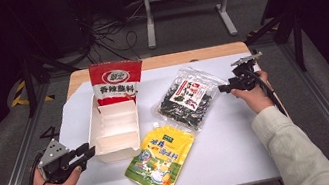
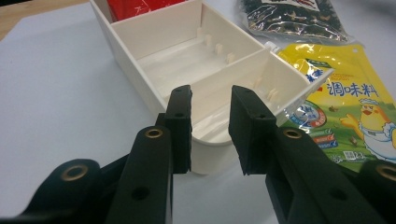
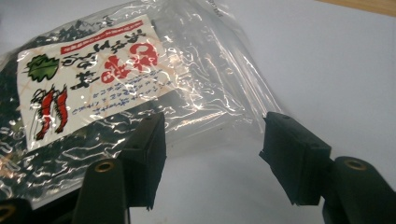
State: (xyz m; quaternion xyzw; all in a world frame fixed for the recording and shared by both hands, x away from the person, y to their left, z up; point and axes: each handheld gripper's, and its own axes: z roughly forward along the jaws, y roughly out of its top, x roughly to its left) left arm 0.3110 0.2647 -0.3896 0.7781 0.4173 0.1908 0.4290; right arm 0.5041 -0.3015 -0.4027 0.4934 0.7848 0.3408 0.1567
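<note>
High view: white tray, red bag at its far end; seaweed bag and yellow pouch beside.

Left gripper view: jaws narrowly parted, empty, facing the tray's near end.

Right gripper view: jaws wide, empty, approaching the seaweed bag's corner; likely next move is to close on it.

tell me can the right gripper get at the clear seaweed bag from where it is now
Probably yes: the right gripper has open jaws right at the edge of the seaweed bag, which lies flat on the white table with nothing between them.
</note>
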